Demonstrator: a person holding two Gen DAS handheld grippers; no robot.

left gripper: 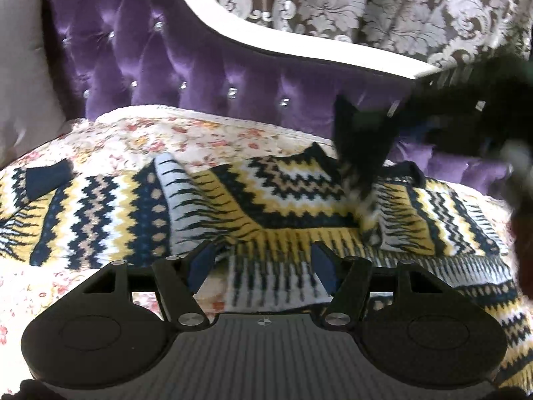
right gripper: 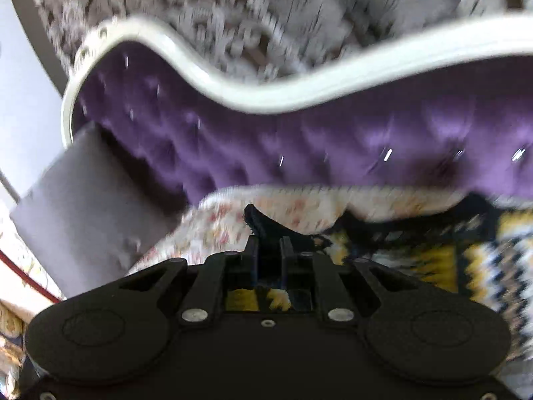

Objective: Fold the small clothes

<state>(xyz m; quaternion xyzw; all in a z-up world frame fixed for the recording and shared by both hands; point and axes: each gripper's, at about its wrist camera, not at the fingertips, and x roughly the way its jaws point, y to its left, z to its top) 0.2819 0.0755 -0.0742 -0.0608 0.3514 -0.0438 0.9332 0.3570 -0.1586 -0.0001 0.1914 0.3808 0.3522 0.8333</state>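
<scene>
The sweater (left gripper: 266, 200) lies on the bed (left gripper: 133, 136). Right hand-held gripper (right gripper: 269, 250) pinches its dark edge at 12 o'clock; left hand-held gripper (left gripper: 263, 266) is open astride the hem. Carry the fold across evenly, keeping edges aligned.

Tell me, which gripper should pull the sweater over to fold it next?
The right gripper, probably. Its jaws are already shut on the sweater's dark edge and lifting it. The left gripper is open, with the sweater's hem lying loose between its fingers, gripping nothing.
</scene>
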